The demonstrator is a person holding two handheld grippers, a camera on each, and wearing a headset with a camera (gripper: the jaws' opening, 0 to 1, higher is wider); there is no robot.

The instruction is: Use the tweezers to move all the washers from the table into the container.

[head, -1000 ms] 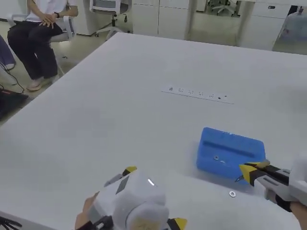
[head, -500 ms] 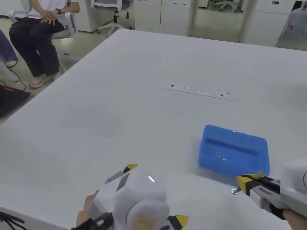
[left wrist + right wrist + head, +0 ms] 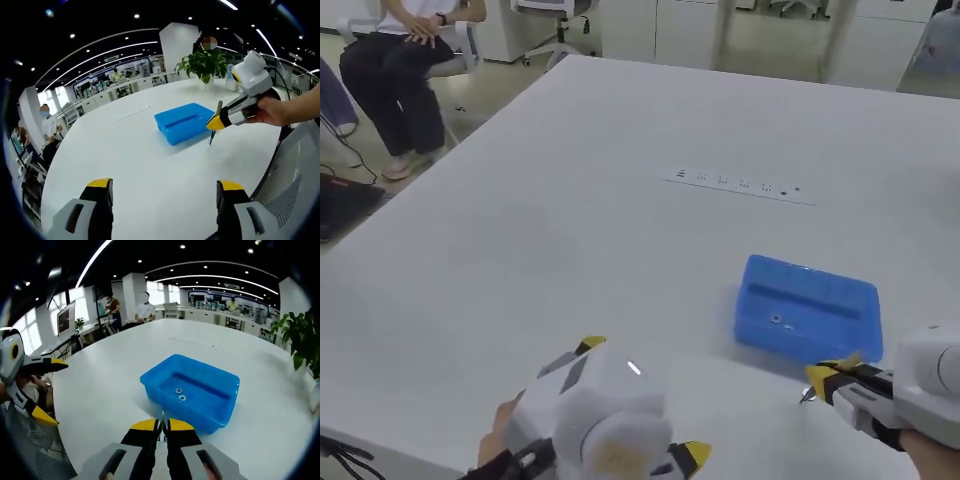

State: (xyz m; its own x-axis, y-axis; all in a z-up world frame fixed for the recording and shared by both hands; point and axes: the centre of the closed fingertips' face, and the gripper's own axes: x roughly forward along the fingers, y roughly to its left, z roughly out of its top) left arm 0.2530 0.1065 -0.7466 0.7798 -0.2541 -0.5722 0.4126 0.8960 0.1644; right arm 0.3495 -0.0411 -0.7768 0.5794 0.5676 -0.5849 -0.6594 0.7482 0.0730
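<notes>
Tongs on our right (image 3: 161, 425) are squeezed almost together at the bottom of the right gripper view, pinching the tweezers (image 3: 162, 416), which show there as a thin sliver between the yellow tips. In the head view these right tongs (image 3: 832, 374) sit at the lower right of the frame, just in front of the near edge of the blue container (image 3: 810, 272), with the tweezers' point (image 3: 806, 395) angled down toward the white worktop (image 3: 570, 200). We cannot tell whether the point touches the surface or carries anything. In the left gripper view the right tongs (image 3: 216, 122) come in from the right, held in a hand (image 3: 267, 111), the tweezers (image 3: 212, 136) slanting downward beside the container (image 3: 172, 131). Two washers (image 3: 180, 394) lie close together on the container's floor, left of its middle in the right gripper view; in the head view they (image 3: 782, 321) appear as small pale rings on the blue. Our left tongs (image 3: 165, 185) stand spread wide with nothing between them, low in the left gripper view above bare worktop. In the head view the left tongs (image 3: 640, 405) sit at the bottom centre, well apart from the container. A row of sockets (image 3: 740, 187) is set into the worktop further back, and a person (image 3: 405, 60) sits on a chair at the upper left.
</notes>
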